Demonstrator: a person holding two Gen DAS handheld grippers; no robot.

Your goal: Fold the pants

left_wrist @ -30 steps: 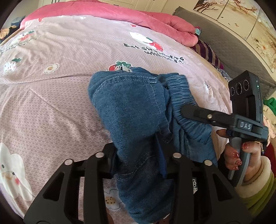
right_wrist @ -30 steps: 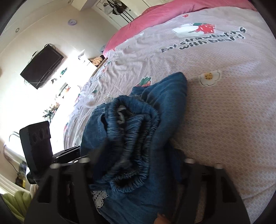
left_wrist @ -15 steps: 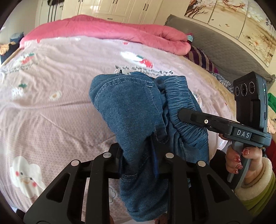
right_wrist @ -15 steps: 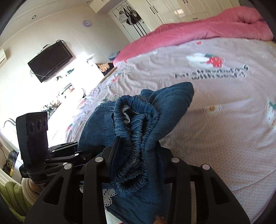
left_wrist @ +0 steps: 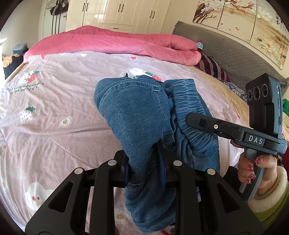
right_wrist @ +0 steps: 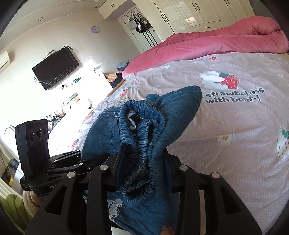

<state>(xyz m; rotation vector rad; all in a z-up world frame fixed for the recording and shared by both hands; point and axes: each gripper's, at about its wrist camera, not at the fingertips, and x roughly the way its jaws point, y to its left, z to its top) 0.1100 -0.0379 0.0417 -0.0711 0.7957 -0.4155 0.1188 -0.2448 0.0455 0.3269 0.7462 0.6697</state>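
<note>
Bed (left_wrist: 54,112) below, two tools grip one pants (left_wrist: 137,115).

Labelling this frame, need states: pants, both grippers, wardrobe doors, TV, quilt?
pants: bunched, lifted off the bed, held at two spots
left gripper: shut on denim
right gripper: shut on elastic waistband
wardrobe doors: closed
TV: off
pink quilt: rolled up along the bed's far edge

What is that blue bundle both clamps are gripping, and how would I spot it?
Start at the bed's pale pink strawberry-print cover. Lifted above it is a pair of blue denim pants, pinched by the left gripper and the right gripper. Its gathered elastic waistband is the only denim here.
</note>
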